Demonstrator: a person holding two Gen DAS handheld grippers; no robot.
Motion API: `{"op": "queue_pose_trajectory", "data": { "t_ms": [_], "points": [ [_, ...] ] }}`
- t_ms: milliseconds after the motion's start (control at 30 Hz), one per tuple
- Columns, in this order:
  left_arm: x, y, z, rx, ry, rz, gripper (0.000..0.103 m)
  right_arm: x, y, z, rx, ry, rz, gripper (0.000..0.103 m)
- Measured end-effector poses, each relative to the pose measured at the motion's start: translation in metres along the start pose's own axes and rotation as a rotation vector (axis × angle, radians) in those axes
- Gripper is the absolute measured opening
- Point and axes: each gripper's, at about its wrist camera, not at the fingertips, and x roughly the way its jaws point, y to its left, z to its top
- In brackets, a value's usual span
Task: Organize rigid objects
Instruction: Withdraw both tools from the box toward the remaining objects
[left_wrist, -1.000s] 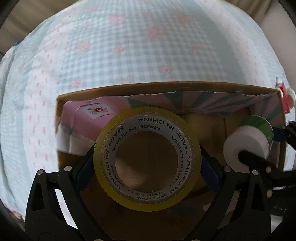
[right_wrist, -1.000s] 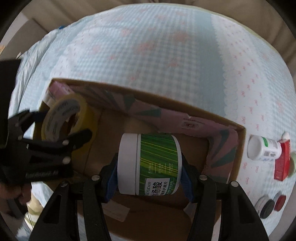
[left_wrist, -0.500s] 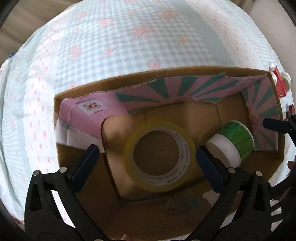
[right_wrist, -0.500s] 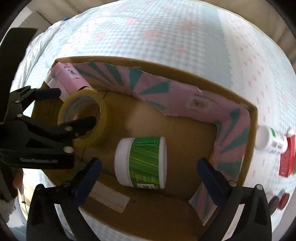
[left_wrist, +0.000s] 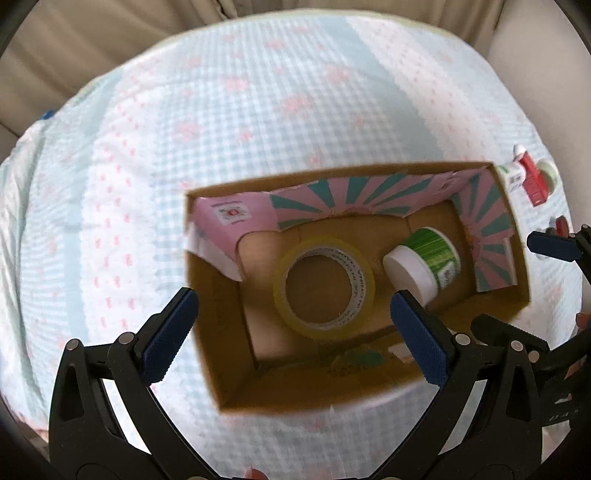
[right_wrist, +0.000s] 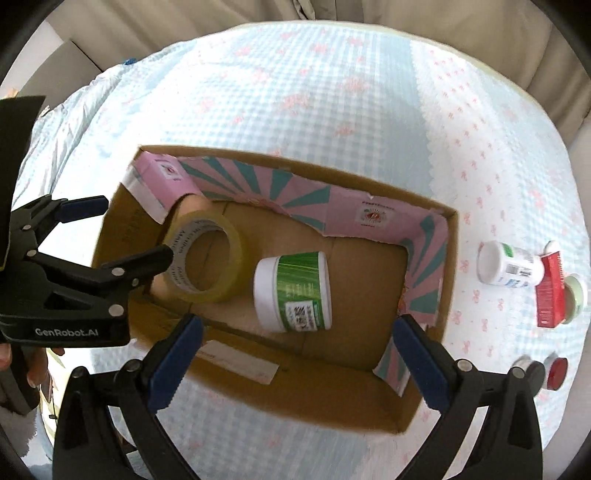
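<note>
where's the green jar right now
In the right wrist view, the green jar lies on its side inside the cardboard box, just right of the tape roll.

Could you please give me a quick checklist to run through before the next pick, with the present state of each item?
1. Left gripper open and holding nothing: ok.
2. Right gripper open and holding nothing: ok.
3. Tape roll lying inside the cardboard box: ok.
4. Green jar inside the box, on its side beside the tape roll: ok.
5. All items boxed: not ok; white bottle, red box and small caps lie on the cloth outside.
6. Whether the white bottle touches the red box: cannot tell.
</note>
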Motion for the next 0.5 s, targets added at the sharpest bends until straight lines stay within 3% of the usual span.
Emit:
{"op": "queue_pose_trajectory", "data": {
  "t_ms": [333, 500],
  "points": [
    [-0.088, -0.005, -0.008, -0.027, -0.142, 0.006, 0.103, -0.084, 0.015, -0.018, 0.017, -0.081, -0.059, 0.103],
    [-0.126, -0.024, -0.003, -0.023, -0.206, -0.076, 0.103, -0.126, 0.002, -0.028, 0.099, -0.129, -0.115, 0.103]
  ]
}}
